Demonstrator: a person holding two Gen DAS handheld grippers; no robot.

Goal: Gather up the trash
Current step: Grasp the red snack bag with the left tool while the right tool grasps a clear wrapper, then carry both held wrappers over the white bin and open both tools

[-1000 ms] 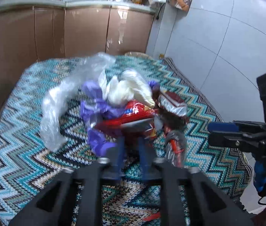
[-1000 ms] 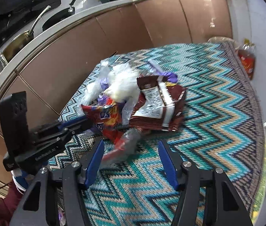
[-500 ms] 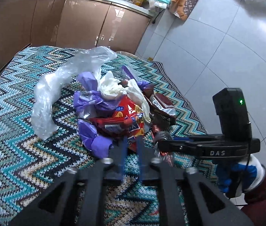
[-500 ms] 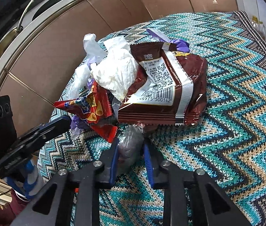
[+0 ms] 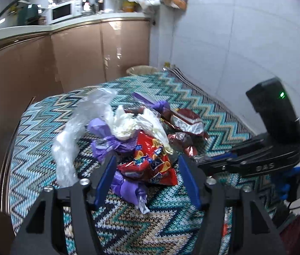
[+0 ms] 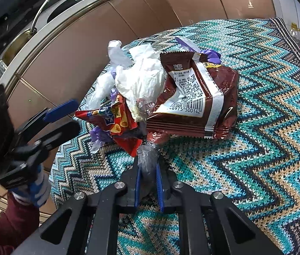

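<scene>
A heap of trash lies on a zigzag knitted cloth: a red snack bag, a brown packet, white crumpled plastic, purple bags and a clear plastic bag. My left gripper is opening. The red snack bag sits between its blue pads, which do not press on it. My right gripper is shut on a crumpled clear wrapper at the heap's near edge. It comes in from the right in the left wrist view.
Brown cabinet fronts stand behind the cloth, under a counter with a microwave. Pans sit on the counter in the right wrist view. A tiled wall is at the right. A bottle stands past the cloth's far corner.
My left jaws, close together at the red bag before, have spread wide and the hand has risen a little. My right jaws have closed on the clear wrapper and moved in lower.
</scene>
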